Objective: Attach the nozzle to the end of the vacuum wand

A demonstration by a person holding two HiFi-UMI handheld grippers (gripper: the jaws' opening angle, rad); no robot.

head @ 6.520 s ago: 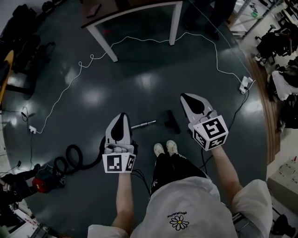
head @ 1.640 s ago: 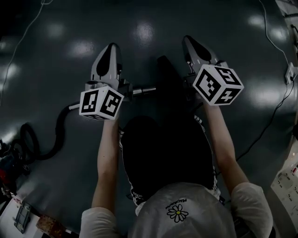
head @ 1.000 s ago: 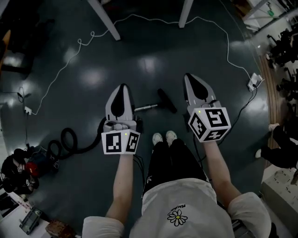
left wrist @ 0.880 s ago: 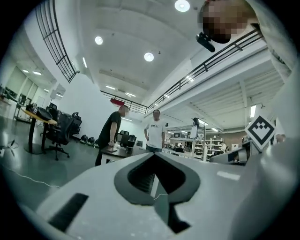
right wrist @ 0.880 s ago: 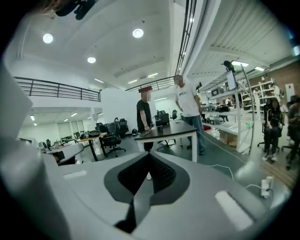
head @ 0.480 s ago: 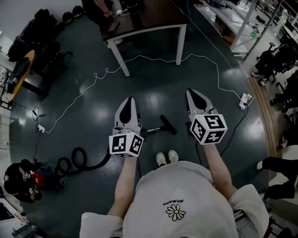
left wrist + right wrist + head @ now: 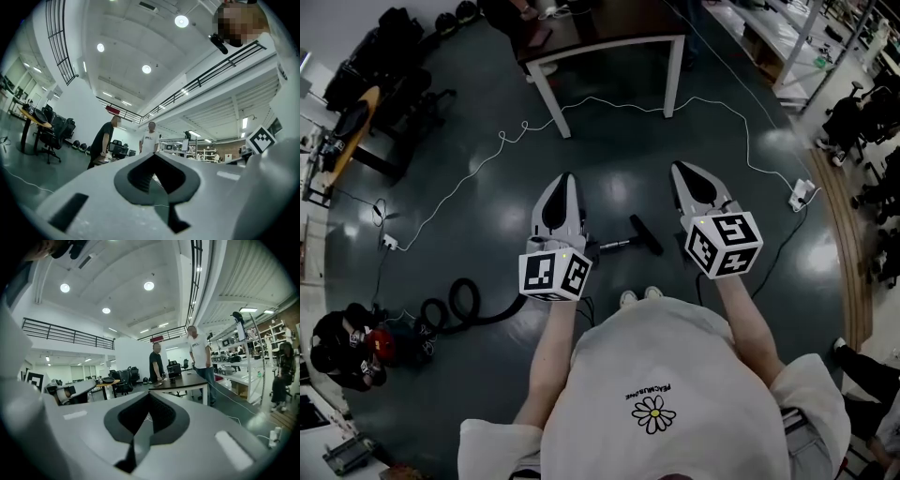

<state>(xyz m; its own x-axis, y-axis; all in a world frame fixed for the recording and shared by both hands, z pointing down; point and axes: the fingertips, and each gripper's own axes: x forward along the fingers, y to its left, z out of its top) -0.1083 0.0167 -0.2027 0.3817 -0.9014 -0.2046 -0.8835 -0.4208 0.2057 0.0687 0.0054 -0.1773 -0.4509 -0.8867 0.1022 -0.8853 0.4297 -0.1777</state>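
both tongs are held up above the dark floor [image 7: 619, 169], clear of the things lying on it. the left tongs [image 7: 566, 180] are seen in the left gripper view pressed fully together, with nothing between them. the right tongs [image 7: 680, 171] are likewise closed tight and empty. on the floor, between the two tongs in the head view, the black nozzle [image 7: 645, 234] is found at the end of the metal wand [image 7: 614, 246], the two touching. the black hose [image 7: 469, 305] is curled away to the left. a white cable [image 7: 712, 97] is trailed past a table [image 7: 549, 101].
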